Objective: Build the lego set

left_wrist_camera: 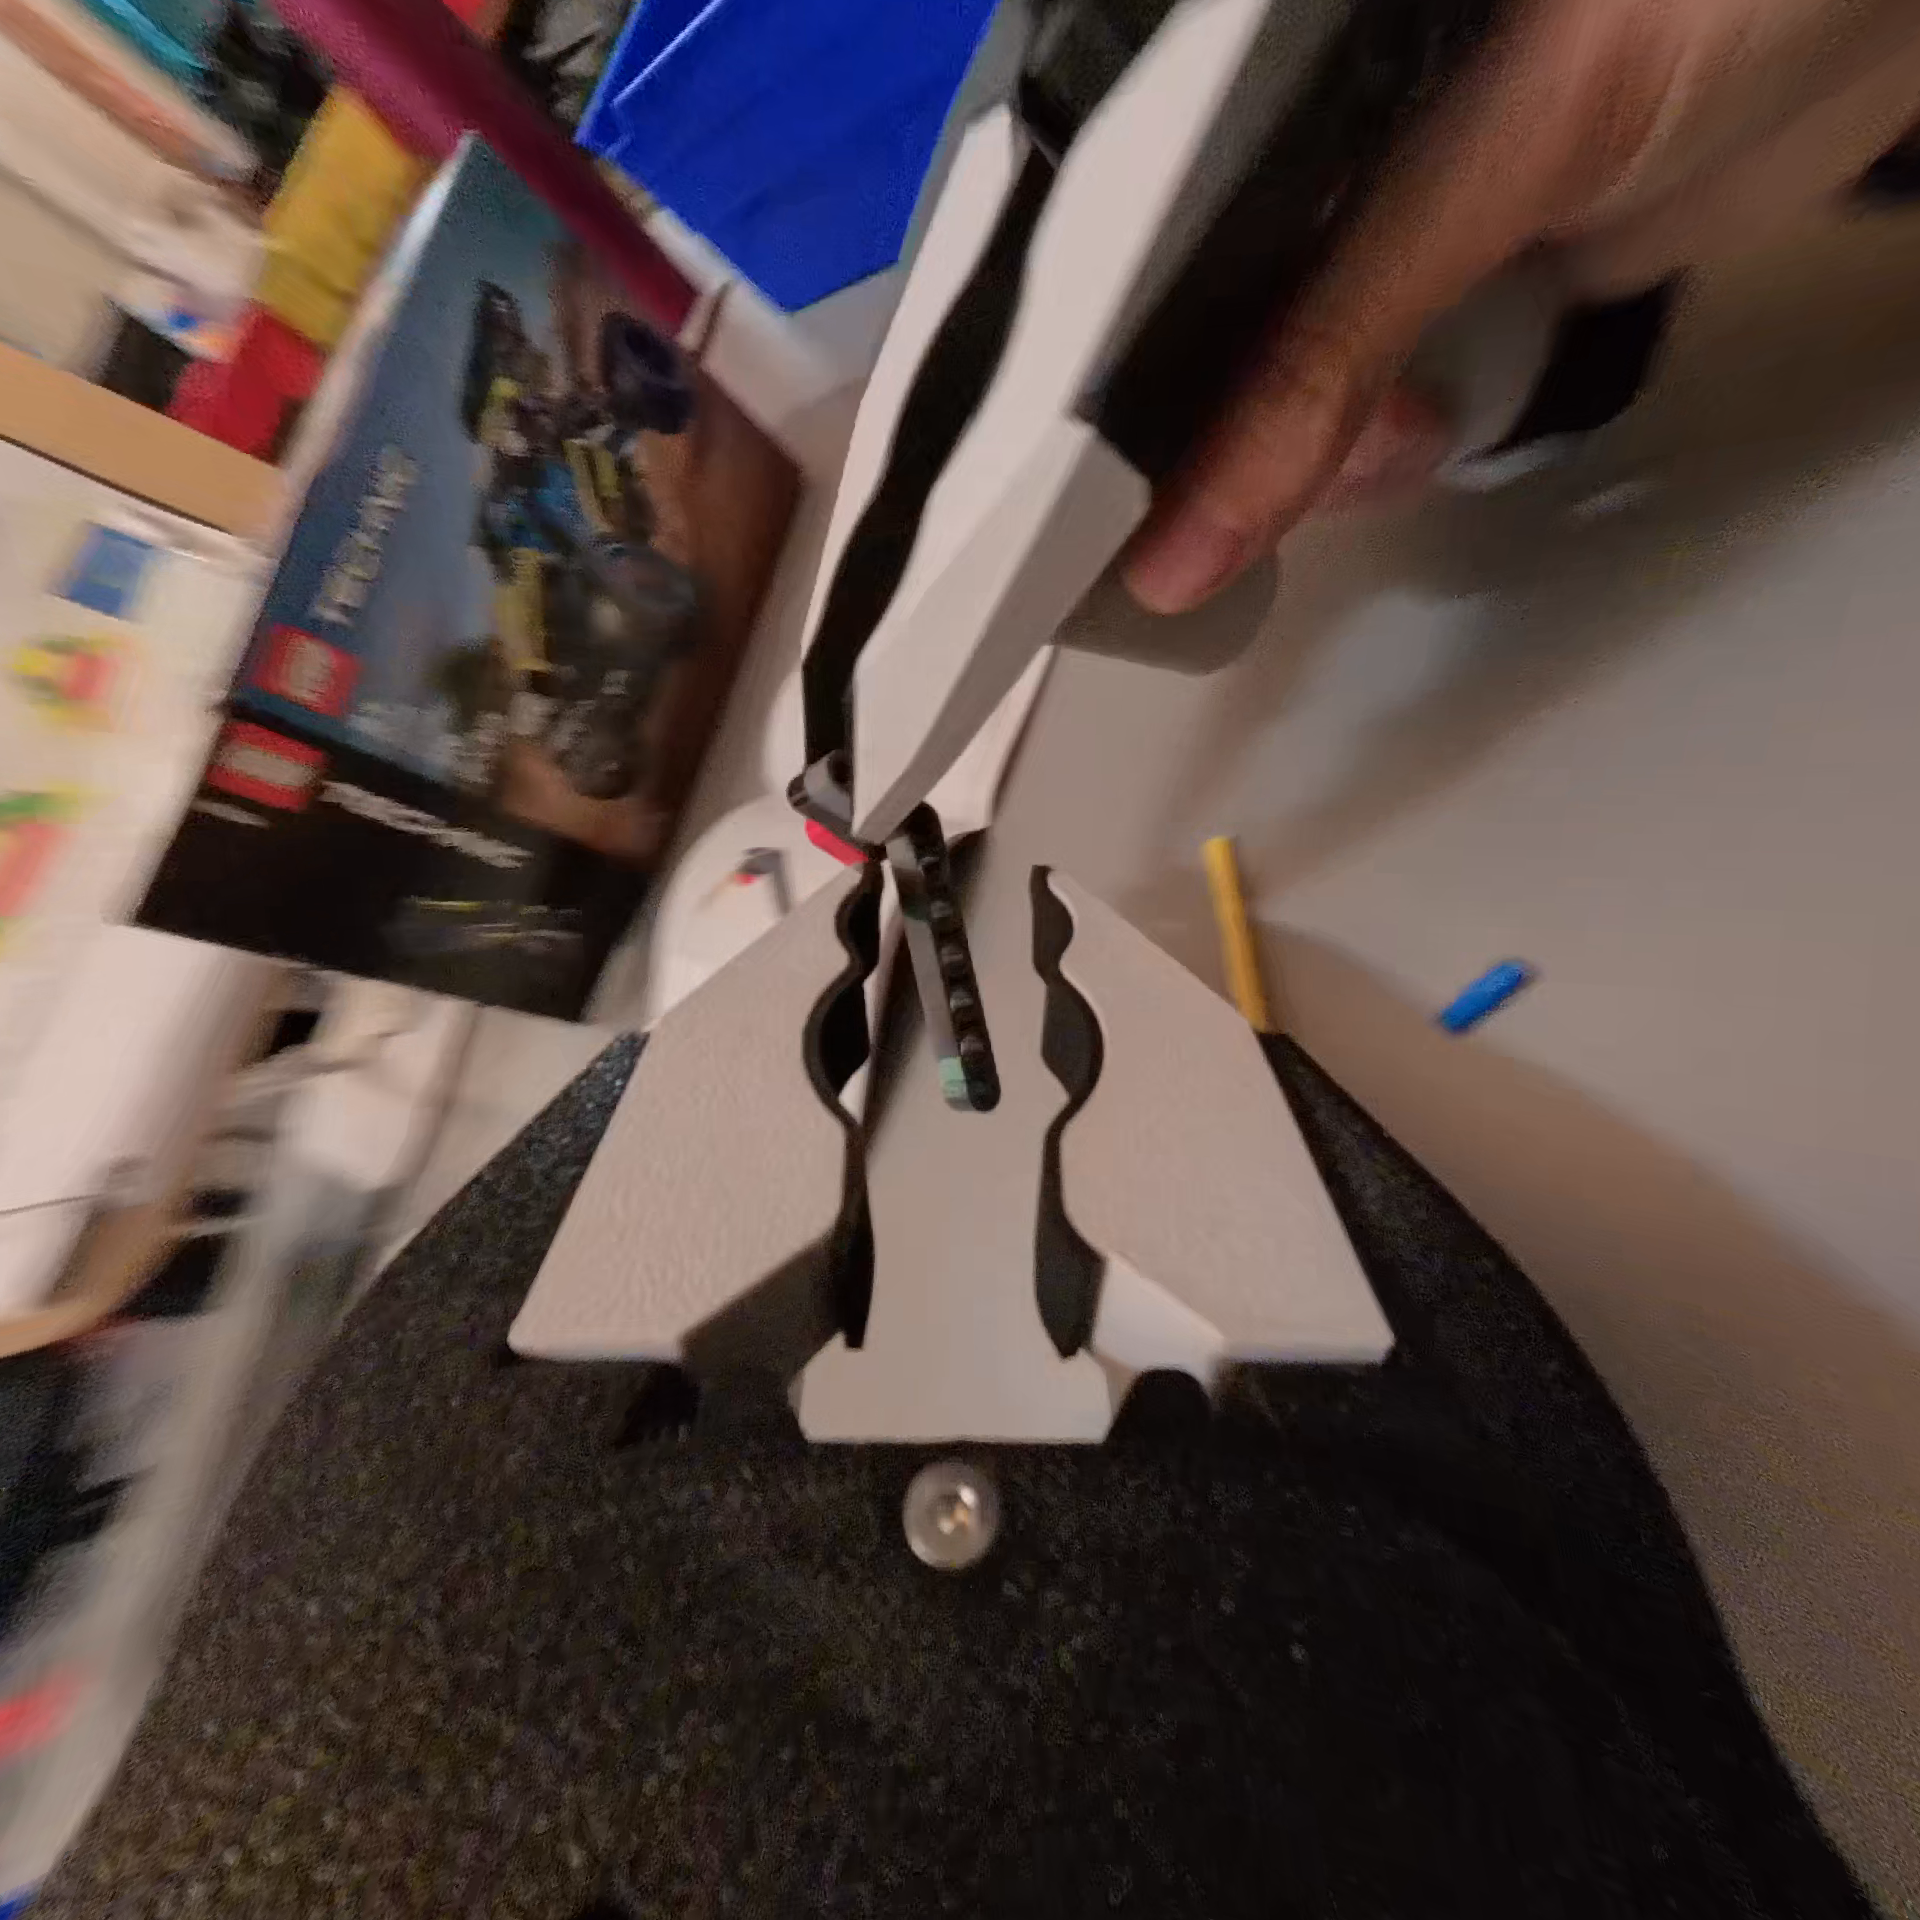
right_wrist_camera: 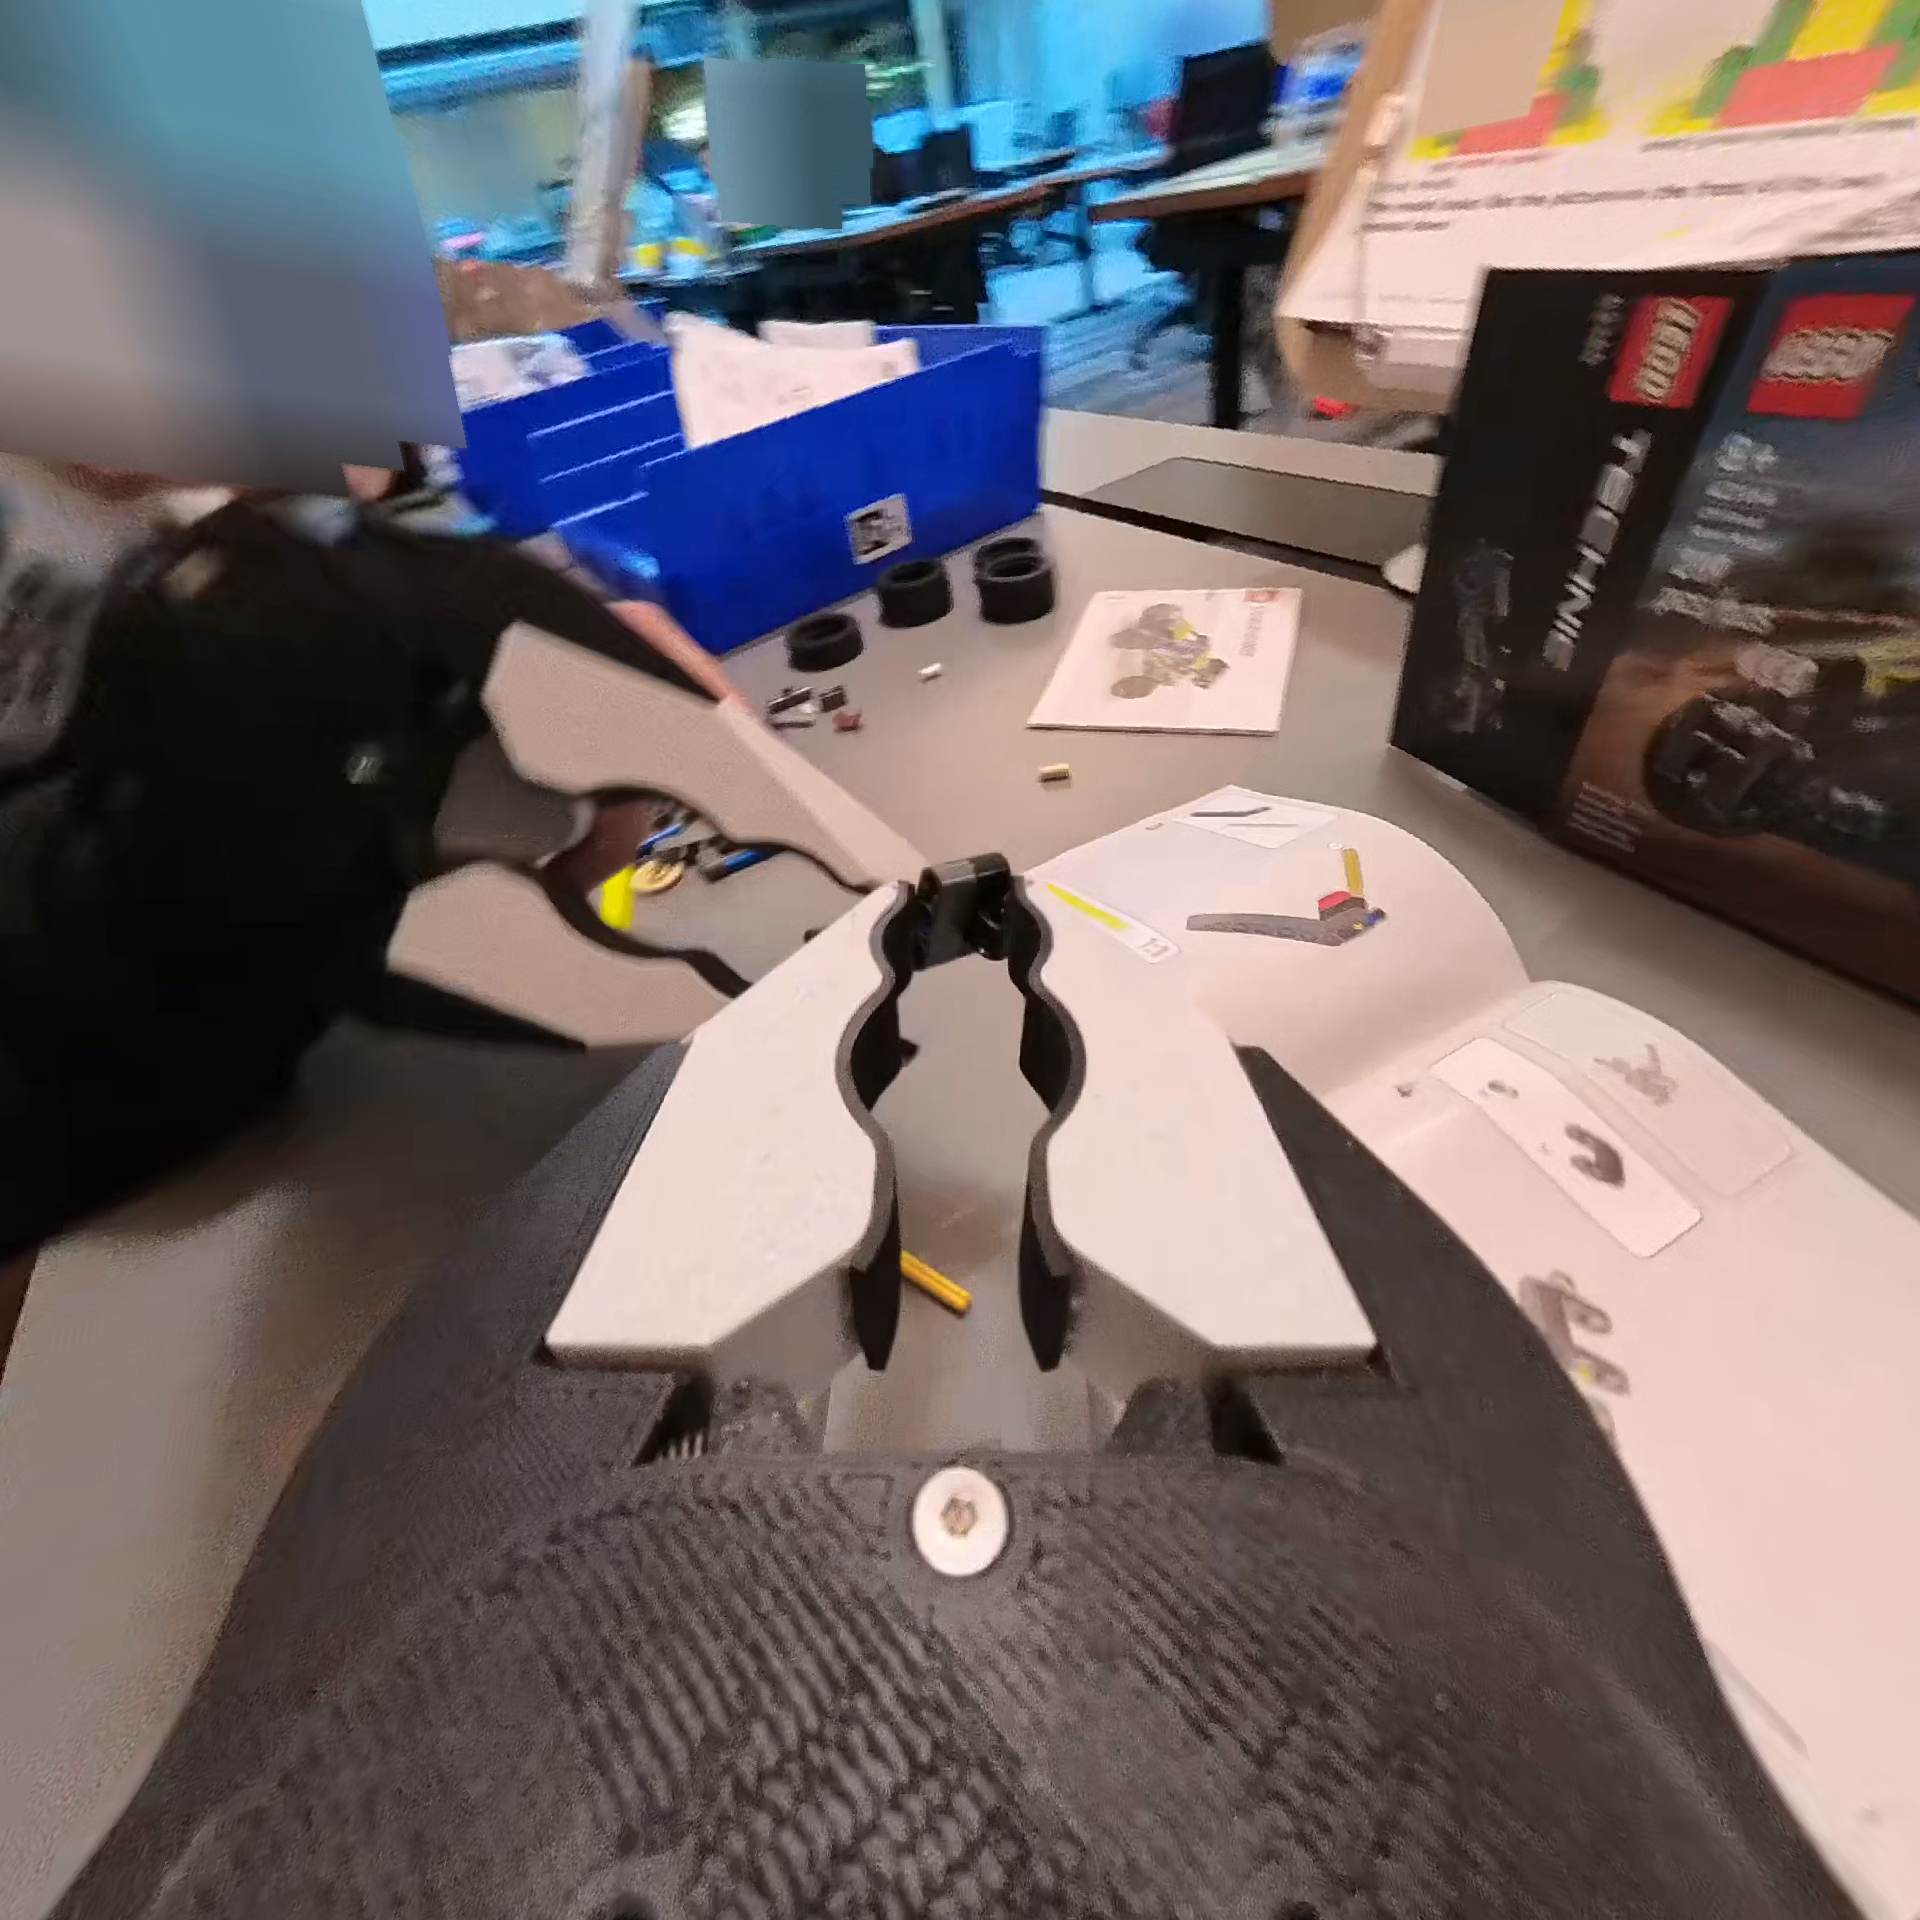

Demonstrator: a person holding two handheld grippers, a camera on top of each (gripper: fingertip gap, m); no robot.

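Both hand-held grippers clench the black beam assembly beside the printed set box.

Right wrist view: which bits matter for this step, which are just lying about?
In hand:
- right claw shut on black connector
- left claw with black beam
- open instruction booklet

Lying about:
- tyres
- blue bin
- set box
- yellow axle
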